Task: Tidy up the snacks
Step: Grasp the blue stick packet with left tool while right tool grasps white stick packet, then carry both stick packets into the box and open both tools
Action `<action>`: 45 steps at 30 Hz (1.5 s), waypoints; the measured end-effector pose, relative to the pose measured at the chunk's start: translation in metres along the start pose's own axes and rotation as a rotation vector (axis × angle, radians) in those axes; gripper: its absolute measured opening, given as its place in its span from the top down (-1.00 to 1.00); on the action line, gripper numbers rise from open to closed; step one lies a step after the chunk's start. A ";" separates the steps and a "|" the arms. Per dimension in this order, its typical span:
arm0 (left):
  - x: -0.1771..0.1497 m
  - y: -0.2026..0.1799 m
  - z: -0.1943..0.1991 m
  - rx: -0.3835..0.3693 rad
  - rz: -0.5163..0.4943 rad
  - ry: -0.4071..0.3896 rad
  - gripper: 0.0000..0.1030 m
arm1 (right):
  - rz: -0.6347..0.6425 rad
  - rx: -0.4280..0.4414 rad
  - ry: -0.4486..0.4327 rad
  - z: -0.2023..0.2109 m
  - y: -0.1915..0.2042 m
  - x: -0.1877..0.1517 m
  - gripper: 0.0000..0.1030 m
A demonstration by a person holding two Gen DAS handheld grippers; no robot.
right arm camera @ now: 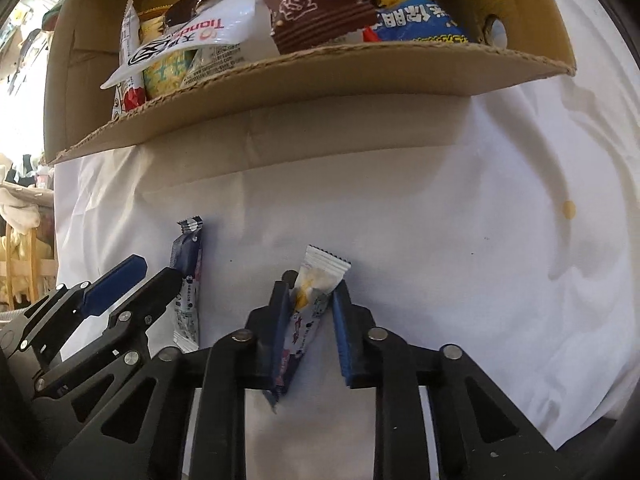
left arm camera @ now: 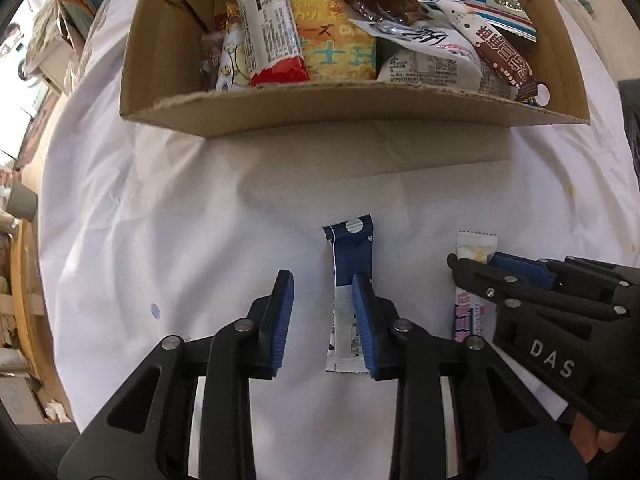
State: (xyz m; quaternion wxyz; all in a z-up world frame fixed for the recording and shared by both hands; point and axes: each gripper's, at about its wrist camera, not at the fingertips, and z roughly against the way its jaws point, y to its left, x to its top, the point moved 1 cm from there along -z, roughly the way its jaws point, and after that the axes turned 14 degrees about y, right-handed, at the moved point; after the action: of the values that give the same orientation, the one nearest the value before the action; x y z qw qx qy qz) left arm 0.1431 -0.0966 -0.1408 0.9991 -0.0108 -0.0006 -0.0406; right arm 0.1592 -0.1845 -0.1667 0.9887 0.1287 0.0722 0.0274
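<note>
A navy-and-white snack stick (left arm camera: 350,256) lies flat on the white cloth. My left gripper (left arm camera: 322,280) points down over it, open. Its right finger rests at the stick's edge and its left finger stands well apart. A white, yellow and pink snack stick (right arm camera: 316,280) stands tilted on edge between the pads of my right gripper (right arm camera: 310,290), which is shut on it. In the left wrist view that right gripper (left arm camera: 476,264) sits just right of mine, over the same stick (left arm camera: 478,246). Behind both stands an open cardboard box (left arm camera: 320,108) filled with several snack packets.
The white cloth (right arm camera: 440,220) covers the table and carries a small yellow stain (right arm camera: 568,209). The box wall (right arm camera: 320,80) rises close behind the two sticks. Household clutter (left arm camera: 44,60) lies beyond the table's left edge. A person's hand (left arm camera: 592,440) holds the right gripper.
</note>
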 end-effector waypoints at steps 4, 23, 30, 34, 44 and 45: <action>-0.004 0.004 -0.006 -0.054 0.013 0.025 0.44 | 0.008 0.022 -0.022 0.008 -0.001 -0.005 0.64; -0.023 0.007 0.030 -0.013 0.090 -0.051 0.76 | 0.035 0.230 -0.376 0.127 -0.036 -0.034 0.66; -0.009 0.044 0.109 -0.057 0.157 -0.254 0.76 | 0.072 0.157 -0.495 0.162 -0.035 -0.014 0.66; 0.017 0.065 0.127 -0.020 0.168 -0.310 0.75 | 0.068 0.147 -0.516 0.168 -0.030 0.010 0.66; 0.060 0.084 0.127 -0.125 0.158 -0.425 0.75 | 0.056 0.086 -0.509 0.161 -0.039 0.052 0.65; 0.061 0.084 0.126 -0.138 0.156 -0.443 0.75 | 0.048 0.090 -0.517 0.161 -0.041 0.053 0.65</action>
State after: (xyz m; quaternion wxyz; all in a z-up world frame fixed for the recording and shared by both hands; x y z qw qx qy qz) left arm 0.2111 -0.0149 -0.0169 0.9716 -0.0879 -0.2159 0.0403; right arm 0.2369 -0.2606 -0.0305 0.9667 0.1769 -0.1847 0.0138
